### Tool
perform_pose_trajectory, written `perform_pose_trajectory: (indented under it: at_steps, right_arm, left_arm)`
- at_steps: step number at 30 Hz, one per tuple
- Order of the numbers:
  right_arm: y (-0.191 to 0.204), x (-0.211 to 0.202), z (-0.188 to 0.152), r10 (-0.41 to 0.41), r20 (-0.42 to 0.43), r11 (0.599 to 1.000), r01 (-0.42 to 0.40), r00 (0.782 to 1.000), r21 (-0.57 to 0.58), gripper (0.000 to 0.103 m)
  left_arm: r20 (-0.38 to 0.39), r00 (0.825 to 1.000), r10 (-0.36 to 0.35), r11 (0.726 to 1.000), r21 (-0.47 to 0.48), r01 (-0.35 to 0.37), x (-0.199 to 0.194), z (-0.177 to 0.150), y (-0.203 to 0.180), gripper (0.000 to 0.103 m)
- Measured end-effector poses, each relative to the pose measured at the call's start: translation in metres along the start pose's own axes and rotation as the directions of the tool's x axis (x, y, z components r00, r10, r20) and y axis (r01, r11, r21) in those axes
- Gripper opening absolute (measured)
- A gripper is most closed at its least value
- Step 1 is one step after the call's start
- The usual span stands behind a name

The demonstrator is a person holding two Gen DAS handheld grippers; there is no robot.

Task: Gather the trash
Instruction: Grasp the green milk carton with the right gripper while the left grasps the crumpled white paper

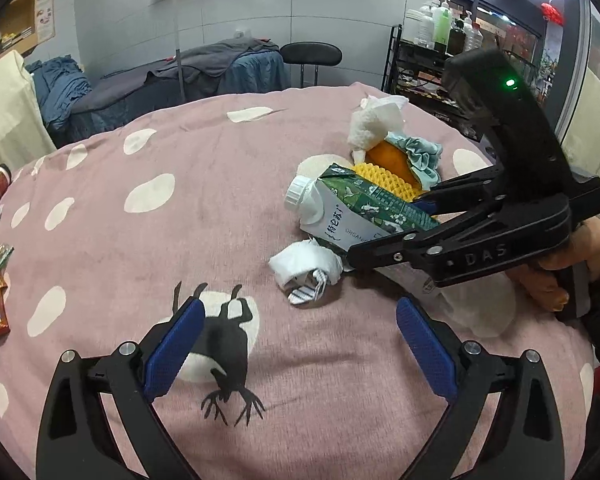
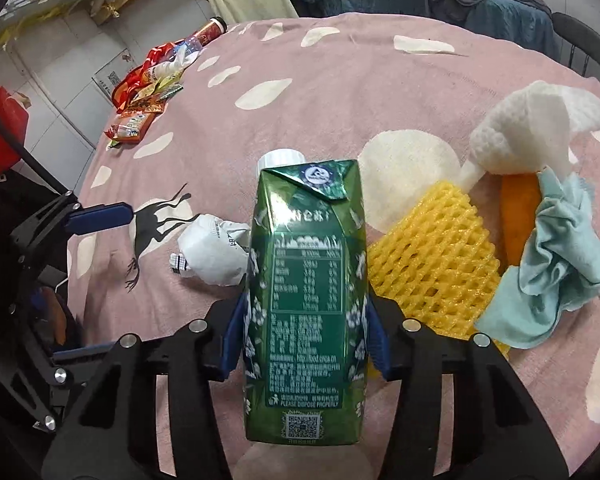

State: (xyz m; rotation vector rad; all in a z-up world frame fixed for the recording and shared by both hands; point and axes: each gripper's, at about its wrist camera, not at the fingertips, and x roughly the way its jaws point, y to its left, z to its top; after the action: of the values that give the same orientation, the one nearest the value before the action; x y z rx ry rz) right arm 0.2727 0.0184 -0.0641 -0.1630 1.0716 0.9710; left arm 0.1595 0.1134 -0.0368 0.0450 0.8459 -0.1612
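The right gripper [image 2: 304,336] clamps the milk carton [image 2: 306,280] mid-body for a balanced lift; the left gripper [image 1: 296,344] waits wide, empty, near the crumpled paper [image 1: 306,264].

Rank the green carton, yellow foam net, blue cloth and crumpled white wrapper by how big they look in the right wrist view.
1. green carton, nearest the camera, so exaggerated
2. yellow foam net and blue cloth, too alike to separate
3. crumpled white wrapper

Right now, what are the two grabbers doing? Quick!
Left gripper: open, holding nothing.
Right gripper: closed on the green carton.
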Motion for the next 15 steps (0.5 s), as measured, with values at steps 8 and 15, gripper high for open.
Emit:
perform_pose_trajectory:
  at_steps: [8,15]
  right_arm:
    - [0.004,-0.058,-0.021,-0.013,0.166,0.999,0.005,0.986,0.046,0.051]
    - [0.002,-0.089,-0.044,-0.021,0.237,0.995,-0.001,0.971,0.095,0.051]
  left_arm:
    - [-0.108,0.994,-0.008,0.997,0.072,0.016,0.047,0.024,-0.005,0.079]
    - [-0.117,0.992,0.046,0.991,0.129,-0.03,0.05,0.023,-0.017,0.04]
